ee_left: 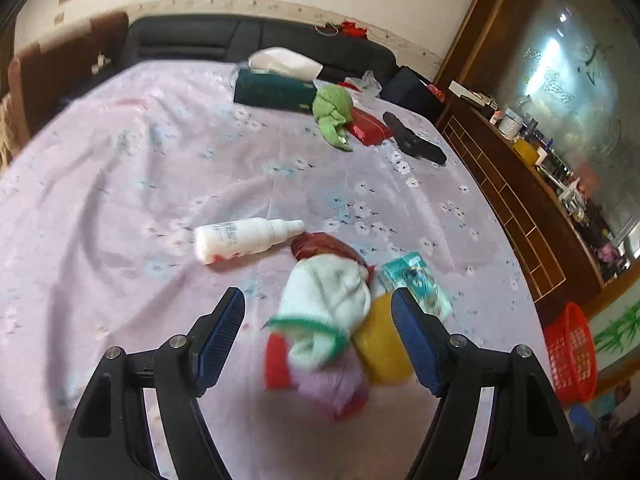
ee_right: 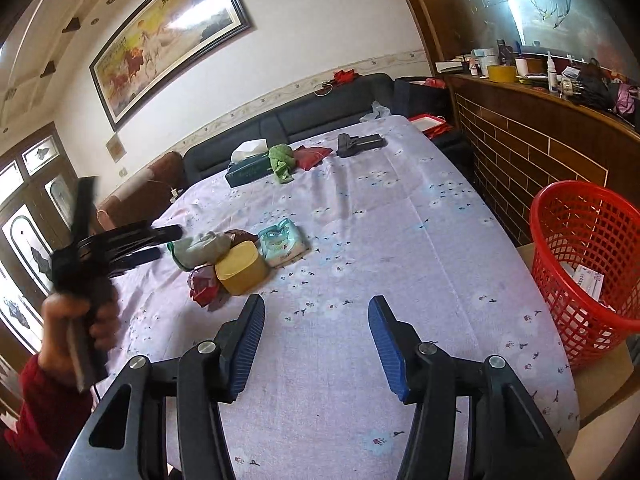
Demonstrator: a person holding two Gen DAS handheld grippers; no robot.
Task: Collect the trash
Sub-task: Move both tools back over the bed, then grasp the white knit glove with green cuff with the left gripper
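A heap lies on the lilac bedsheet: a white sock with a green cuff, a yellow box, a crumpled red wrapper, a teal tissue pack and a white spray bottle. My left gripper is open, its jaws on either side of the sock and box, just above them. In the right wrist view it hovers left of the same heap, by the sock and yellow box. My right gripper is open and empty over bare sheet. A red mesh basket stands at the right.
At the bed's far end lie a green tissue box, a green cloth, a red pouch and a black object. A brown wooden shelf unit with clutter runs along the right. The basket also shows in the left wrist view.
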